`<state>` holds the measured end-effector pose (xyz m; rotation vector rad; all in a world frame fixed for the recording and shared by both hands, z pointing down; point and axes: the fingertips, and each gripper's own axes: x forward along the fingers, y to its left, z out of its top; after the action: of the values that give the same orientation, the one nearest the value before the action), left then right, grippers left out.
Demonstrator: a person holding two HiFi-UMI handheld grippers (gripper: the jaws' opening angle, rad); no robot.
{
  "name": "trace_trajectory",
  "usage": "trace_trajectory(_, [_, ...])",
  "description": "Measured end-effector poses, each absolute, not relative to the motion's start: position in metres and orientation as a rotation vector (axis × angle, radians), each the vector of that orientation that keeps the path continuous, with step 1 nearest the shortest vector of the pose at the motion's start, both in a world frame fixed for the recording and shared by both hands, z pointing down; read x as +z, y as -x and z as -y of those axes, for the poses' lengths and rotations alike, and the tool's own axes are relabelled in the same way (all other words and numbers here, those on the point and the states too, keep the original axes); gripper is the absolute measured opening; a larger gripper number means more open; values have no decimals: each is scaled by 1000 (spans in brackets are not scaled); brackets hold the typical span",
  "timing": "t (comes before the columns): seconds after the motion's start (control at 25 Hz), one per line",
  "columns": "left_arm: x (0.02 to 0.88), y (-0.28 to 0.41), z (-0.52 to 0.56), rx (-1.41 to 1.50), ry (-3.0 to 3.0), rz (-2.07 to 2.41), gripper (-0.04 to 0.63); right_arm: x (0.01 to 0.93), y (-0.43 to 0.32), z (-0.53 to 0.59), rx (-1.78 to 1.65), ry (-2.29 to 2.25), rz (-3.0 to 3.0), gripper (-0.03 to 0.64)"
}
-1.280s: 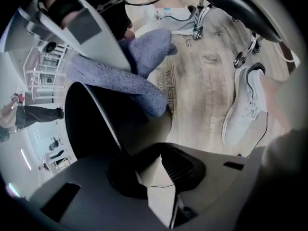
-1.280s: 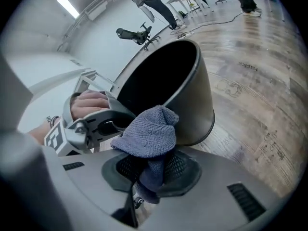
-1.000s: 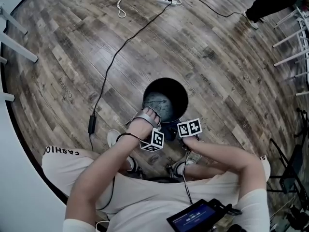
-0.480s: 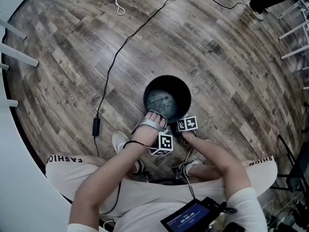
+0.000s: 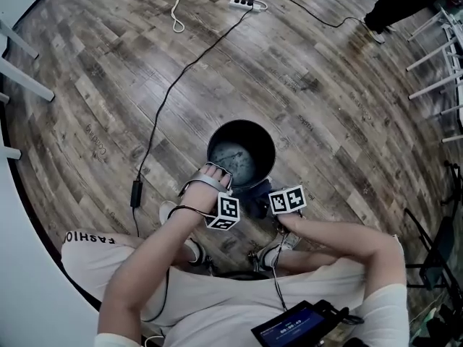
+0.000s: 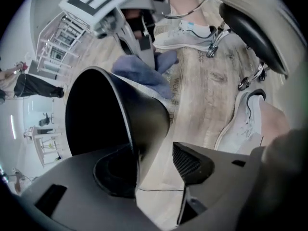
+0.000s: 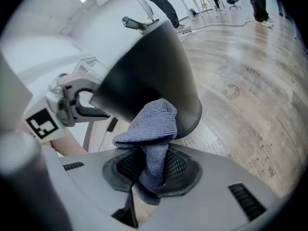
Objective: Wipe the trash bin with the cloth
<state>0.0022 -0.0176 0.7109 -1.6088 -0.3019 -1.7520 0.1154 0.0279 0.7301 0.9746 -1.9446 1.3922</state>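
The black trash bin (image 5: 241, 154) stands on the wood floor in front of my feet. My left gripper (image 5: 215, 179) is at its near left rim. In the left gripper view the bin's wall (image 6: 139, 124) stands between the jaws, which have just been opening; the right pad (image 6: 192, 162) is clear of it, so my left gripper (image 6: 154, 165) is open. My right gripper (image 7: 151, 170) is shut on the blue-grey cloth (image 7: 151, 129), held against the outside of the bin (image 7: 149, 71) low on its near side. The cloth (image 6: 144, 71) also shows in the left gripper view.
A black cable (image 5: 173, 85) runs from a power strip (image 5: 246, 2) to an adapter (image 5: 135, 192) left of the bin. My shoes (image 5: 173, 212) flank the bin. A stool on castors (image 6: 250, 28) is close behind. White furniture legs (image 5: 22, 71) stand left, chairs (image 5: 434, 56) right.
The right gripper's cube has drawn back a little from the bin's near side since half a second ago. My left hand stays at the rim.
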Motion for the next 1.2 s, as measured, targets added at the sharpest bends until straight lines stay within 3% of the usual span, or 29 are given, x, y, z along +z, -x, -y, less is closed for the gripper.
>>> trace_trajectory(0.08, [712, -4, 20, -1716, 1568, 290, 240, 700, -108, -29, 1383, -965, 1978, 75])
trace_trajectory(0.2, [711, -7, 23, -1668, 1523, 276, 124, 670, -94, -28, 1362, -945, 2026, 75])
trace_trajectory(0.32, [711, -8, 22, -1640, 1481, 300, 111, 666, -84, -22, 1343, -937, 2052, 75])
trace_trajectory(0.96, [709, -27, 8, -1713, 1519, 202, 107, 868, -99, -4, 1119, -984, 1888, 75])
trace_trajectory(1.2, [710, -27, 8, -1723, 1544, 182, 115, 874, -108, -20, 1065, -1004, 1936, 75])
